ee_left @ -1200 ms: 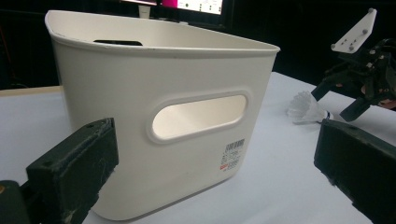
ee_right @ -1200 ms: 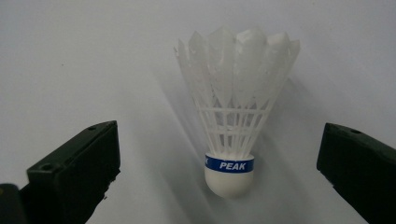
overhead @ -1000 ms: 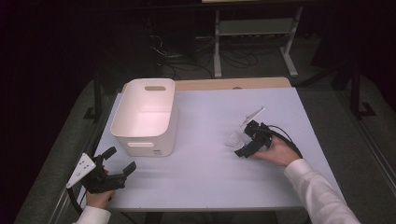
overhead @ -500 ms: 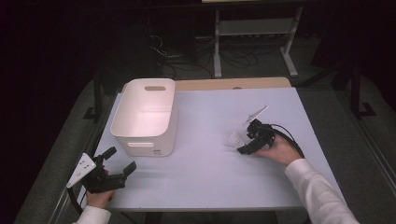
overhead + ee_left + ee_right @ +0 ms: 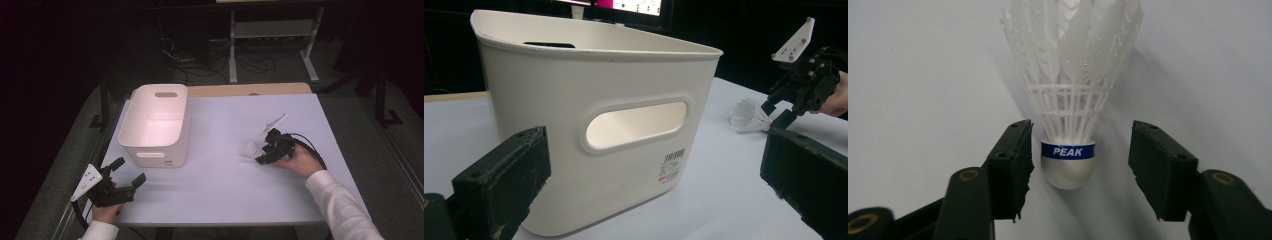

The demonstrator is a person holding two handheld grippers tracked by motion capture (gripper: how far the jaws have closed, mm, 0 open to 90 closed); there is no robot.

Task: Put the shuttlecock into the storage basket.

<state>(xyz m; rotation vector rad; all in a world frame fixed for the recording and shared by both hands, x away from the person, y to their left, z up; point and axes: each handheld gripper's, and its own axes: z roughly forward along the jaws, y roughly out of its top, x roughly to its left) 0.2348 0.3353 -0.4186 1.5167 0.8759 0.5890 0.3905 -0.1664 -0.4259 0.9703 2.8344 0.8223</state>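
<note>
The shuttlecock (image 5: 1068,100) lies on its side on the table (image 5: 225,200), right of centre in the high view, cork toward the right gripper (image 5: 264,154) and feathers fanning away from it; its long axis runs up the right gripper view. The jaws have just been closing and now bracket the cork, one pad at it, the other a gap away, so the grasp is not finished. Lifting and, I judge, dropping it into the white bin (image 5: 157,125) at centre left remain. The left gripper (image 5: 129,176) waits wide open at lower left
</note>
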